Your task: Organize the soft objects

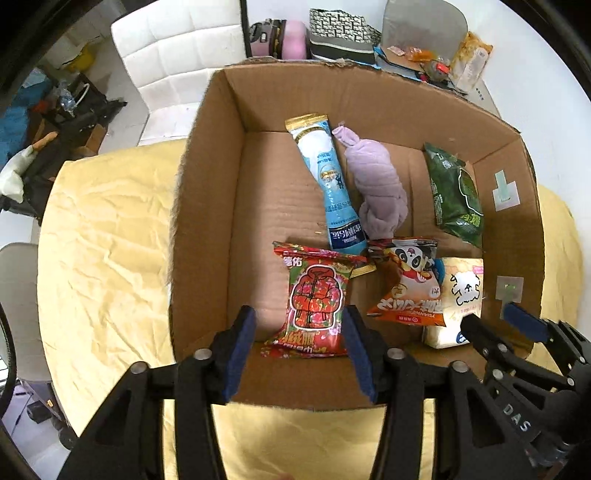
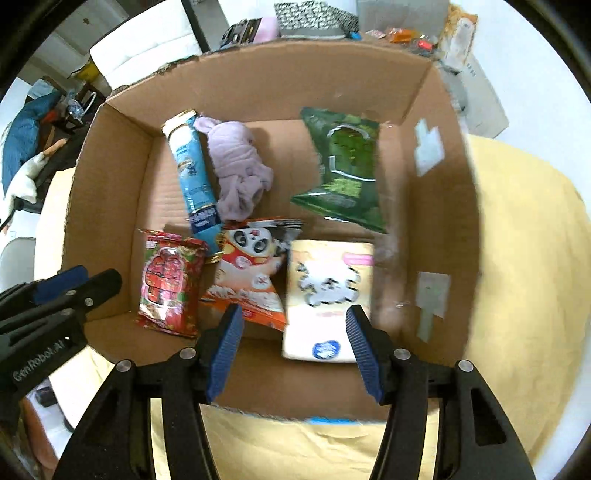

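An open cardboard box (image 1: 207,206) (image 2: 107,206) stands on a yellow cloth. Inside lie a red snack pack (image 1: 314,299) (image 2: 170,280), an orange panda pack (image 1: 406,280) (image 2: 251,266), a cream tissue pack (image 1: 458,299) (image 2: 328,295), a blue tube pack (image 1: 328,181) (image 2: 194,173), a lilac cloth (image 1: 376,184) (image 2: 240,170) and a green pack (image 1: 454,192) (image 2: 347,166). My left gripper (image 1: 299,350) is open above the red pack at the box's near edge. My right gripper (image 2: 295,347) is open above the tissue pack; it also shows in the left wrist view (image 1: 495,325).
The yellow cloth (image 1: 103,258) (image 2: 524,258) covers the table around the box. A white padded chair (image 1: 177,48) stands behind on the left. Bags and clutter (image 1: 343,33) sit behind the box's far wall. The left gripper shows in the right wrist view (image 2: 66,284).
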`<state>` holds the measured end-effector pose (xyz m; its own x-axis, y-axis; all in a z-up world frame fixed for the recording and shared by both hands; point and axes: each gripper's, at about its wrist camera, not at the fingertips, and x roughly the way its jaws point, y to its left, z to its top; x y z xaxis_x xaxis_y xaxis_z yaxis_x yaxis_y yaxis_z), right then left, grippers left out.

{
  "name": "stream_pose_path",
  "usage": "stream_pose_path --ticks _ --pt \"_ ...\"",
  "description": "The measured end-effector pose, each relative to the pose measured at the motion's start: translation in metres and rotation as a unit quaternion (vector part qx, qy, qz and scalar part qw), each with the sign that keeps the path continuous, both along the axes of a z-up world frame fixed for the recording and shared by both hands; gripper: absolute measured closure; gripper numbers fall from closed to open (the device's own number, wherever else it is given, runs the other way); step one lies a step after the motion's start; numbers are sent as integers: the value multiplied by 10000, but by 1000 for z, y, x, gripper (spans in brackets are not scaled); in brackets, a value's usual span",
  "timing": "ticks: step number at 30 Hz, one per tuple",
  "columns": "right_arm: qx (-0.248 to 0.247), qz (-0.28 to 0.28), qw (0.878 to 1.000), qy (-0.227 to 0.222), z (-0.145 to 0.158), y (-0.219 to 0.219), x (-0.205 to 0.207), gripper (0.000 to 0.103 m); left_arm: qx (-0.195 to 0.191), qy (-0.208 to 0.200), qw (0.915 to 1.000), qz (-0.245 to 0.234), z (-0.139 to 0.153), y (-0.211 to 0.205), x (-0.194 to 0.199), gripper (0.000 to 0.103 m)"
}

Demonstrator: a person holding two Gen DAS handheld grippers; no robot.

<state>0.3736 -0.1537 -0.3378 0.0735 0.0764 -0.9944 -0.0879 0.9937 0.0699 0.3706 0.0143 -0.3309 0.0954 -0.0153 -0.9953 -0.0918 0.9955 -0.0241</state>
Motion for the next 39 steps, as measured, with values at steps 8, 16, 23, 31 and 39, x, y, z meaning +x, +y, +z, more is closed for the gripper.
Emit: stream_pose_path --ticks 8,16,23,31,39 --pt "10 -265 9993 -277 20 -15 -12 3 92 -307 9995 41 18 0 -16 17" --pt "40 -303 9984 -480 47 -20 -31 0 75 -604 9981 25 43 -5 -37 6" --pt "32 -342 9954 -899 98 -26 -66 0 131 -1086 9940 25 97 -11 -80 6" --pt "216 -248 9884 -1486 189 -39 -152 0 92 -1617 9868 11 180 -13 -165 6" --pt "418 -195 9804 -1918 264 -48 -229 0 271 -1980 9798 -106 243 -19 -229 6"
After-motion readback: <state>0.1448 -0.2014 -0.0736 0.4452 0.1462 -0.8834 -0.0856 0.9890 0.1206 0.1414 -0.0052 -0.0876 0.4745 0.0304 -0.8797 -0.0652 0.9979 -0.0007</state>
